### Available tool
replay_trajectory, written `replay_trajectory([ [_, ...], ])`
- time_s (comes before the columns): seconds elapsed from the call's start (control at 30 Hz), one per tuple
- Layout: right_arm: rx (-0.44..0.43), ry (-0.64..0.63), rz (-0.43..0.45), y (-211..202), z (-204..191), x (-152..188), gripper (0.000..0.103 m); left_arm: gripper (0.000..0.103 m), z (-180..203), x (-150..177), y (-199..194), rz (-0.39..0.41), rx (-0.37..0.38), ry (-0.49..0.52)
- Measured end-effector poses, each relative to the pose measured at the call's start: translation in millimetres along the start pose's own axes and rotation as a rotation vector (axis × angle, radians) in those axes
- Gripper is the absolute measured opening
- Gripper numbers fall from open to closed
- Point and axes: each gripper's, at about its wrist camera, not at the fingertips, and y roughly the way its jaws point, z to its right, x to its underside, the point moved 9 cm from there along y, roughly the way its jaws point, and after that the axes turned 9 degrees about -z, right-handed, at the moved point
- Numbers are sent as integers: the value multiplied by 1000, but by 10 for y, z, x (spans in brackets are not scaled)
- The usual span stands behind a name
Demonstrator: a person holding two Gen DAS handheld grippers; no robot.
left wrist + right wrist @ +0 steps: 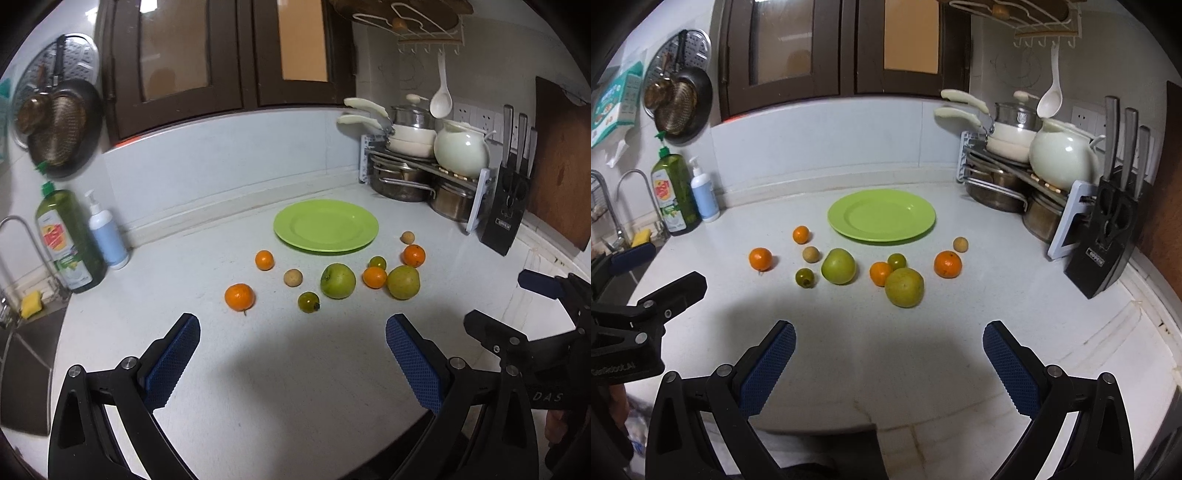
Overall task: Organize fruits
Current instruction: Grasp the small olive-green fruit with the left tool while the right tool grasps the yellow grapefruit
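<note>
Both tongs share one build: glossy black plastic arms with triangular cut-outs, silver round screw heads at the pivots, and blue knurled pads. The left tongs (293, 363) show pale lettering "DAS" beside a pivot arm; the right tongs (888, 365) look alike, bare skin showing just behind them

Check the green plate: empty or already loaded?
Empty. The green plate shows bare surface in both views, and every visible fruit, such as the green apple, sits on the counter in front of it.

Fruits (838, 271) before plate (849, 230) (countertop)
</note>
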Motion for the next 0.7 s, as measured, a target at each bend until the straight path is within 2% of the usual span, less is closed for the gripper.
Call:
replay_trajectory([
  [0.2,20,43,-45,325,-14,-97,102,87,-28,-109,343,-19,71,71],
  [0.4,62,104,-86,592,14,-164,95,75,-49,-156,742,-71,160,125],
  [0.53,83,140,-116,768,64,-181,89,69,-11,-160,986,-119,201,128],
  [0.7,45,141,-165,1037,148,-216,81,60,93,-159,1276,-174,220,109],
])
